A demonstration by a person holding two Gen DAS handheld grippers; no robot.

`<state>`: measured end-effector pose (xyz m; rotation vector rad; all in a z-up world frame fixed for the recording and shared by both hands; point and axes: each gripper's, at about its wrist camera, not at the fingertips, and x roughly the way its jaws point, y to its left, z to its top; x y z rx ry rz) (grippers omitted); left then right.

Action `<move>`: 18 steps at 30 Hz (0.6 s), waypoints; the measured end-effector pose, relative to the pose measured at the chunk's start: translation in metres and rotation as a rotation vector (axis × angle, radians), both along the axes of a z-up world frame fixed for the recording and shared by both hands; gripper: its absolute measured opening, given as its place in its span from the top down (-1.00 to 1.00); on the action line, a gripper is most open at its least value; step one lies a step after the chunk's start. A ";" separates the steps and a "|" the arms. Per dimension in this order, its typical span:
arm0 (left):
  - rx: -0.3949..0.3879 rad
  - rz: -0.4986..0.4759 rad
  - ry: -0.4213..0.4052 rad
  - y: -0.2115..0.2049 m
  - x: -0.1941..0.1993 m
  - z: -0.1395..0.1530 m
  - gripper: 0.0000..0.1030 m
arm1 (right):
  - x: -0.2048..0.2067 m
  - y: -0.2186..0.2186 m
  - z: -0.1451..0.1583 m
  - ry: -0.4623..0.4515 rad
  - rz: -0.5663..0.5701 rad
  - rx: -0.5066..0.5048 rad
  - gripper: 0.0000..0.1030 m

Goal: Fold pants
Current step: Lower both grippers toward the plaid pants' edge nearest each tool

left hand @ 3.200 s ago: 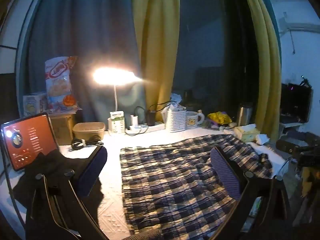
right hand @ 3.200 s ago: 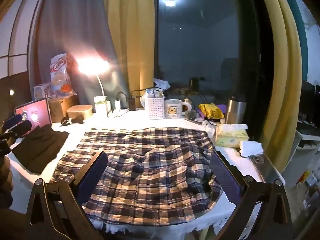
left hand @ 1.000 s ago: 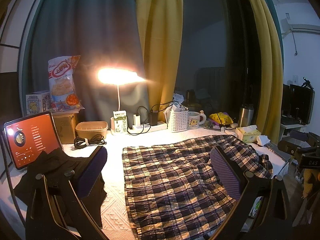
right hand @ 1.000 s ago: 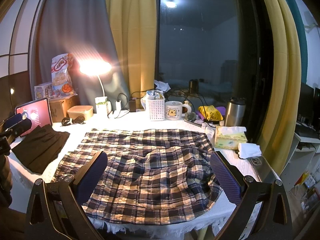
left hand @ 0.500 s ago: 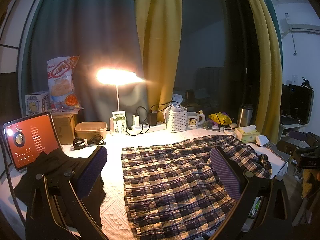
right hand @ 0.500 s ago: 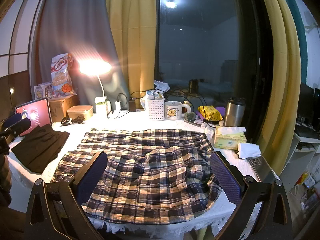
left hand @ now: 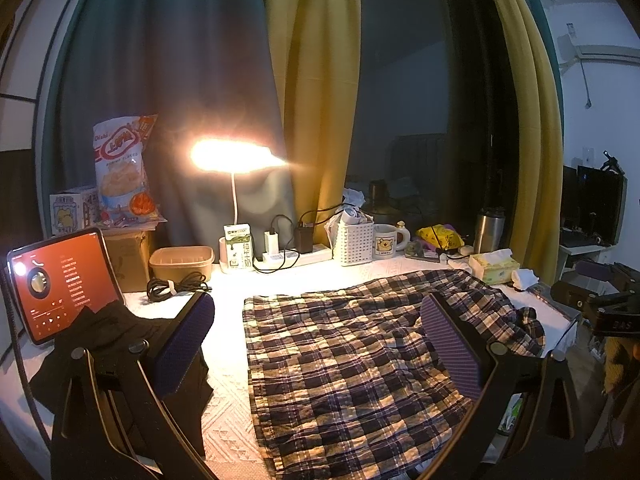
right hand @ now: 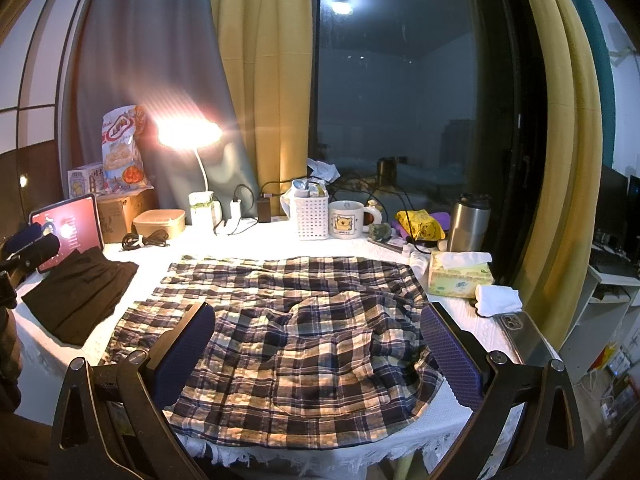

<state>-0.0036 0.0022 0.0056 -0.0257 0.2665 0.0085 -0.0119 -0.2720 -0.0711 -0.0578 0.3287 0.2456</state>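
Observation:
Plaid pants point(left hand: 344, 364) point(right hand: 296, 332) lie spread out on the white table cloth, rumpled toward the right end. My left gripper point(left hand: 316, 344) hovers open above the pants' left edge, its left pad over a black cloth. Open as well, my right gripper point(right hand: 316, 344) hangs over the near edge of the pants with nothing between its fingers. The other gripper shows at the far right point(left hand: 600, 300) of the left wrist view and at the far left point(right hand: 28, 248) of the right wrist view.
A black folded garment point(right hand: 80, 288) and a lit tablet point(left hand: 60, 284) sit at the left. Along the back stand a lamp point(left hand: 236, 156), a white basket point(right hand: 312, 212), a mug point(right hand: 348, 220), a steel tumbler point(right hand: 468, 220) and a tissue box point(right hand: 460, 272). A phone point(right hand: 524, 332) lies near the right edge.
Both views drift only slightly; the grippers stay open and the pants lie as before.

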 end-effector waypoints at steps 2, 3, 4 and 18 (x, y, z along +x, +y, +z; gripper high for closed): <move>0.010 -0.002 0.005 0.000 0.004 -0.001 -0.98 | 0.003 -0.004 -0.004 0.007 0.002 -0.005 -1.00; 0.014 -0.002 0.012 0.000 0.007 -0.003 -0.98 | 0.008 -0.006 -0.008 0.014 0.002 -0.009 -1.00; 0.018 -0.005 0.022 0.000 0.011 -0.005 -0.97 | 0.012 -0.008 -0.010 0.021 0.000 -0.013 -1.00; 0.038 0.009 0.212 0.019 0.098 -0.038 -0.97 | 0.103 -0.011 -0.039 0.153 -0.010 -0.042 -1.00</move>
